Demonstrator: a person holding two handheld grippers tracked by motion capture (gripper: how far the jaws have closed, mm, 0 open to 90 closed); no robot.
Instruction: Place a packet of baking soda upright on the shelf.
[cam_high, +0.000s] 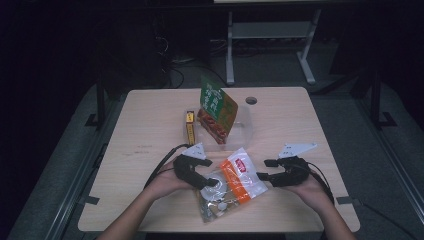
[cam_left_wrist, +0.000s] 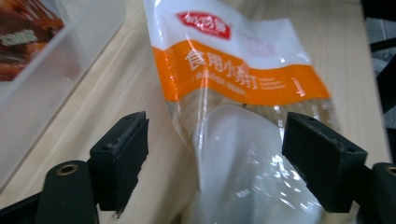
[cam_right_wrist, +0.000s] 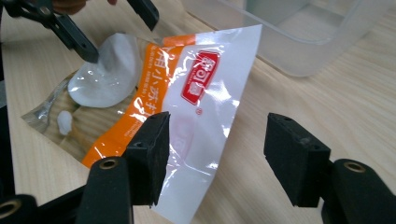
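A clear bag with an orange band and a red logo (cam_high: 232, 182) lies flat on the wooden table near its front edge, with white powder lumped at its lower end. My left gripper (cam_high: 207, 182) reaches in from the left and straddles the powder bulge (cam_left_wrist: 247, 158). Its jaws stand wide and the pads (cam_left_wrist: 121, 154) do not press the bag. My right gripper (cam_high: 263, 169) is at the bag's right side, open. The bag's white top corner (cam_right_wrist: 201, 84) lies between and under its jaws. The left gripper's jaws (cam_right_wrist: 84, 44) hover over the white lump in the right gripper view.
Behind the bag stands a clear plastic container (cam_high: 242, 125) with a green and red snack pack (cam_high: 216, 112) leaning in it. A narrow yellow box (cam_high: 190, 125) lies left of the container. A cable hole (cam_high: 251, 100) is near the table's back edge.
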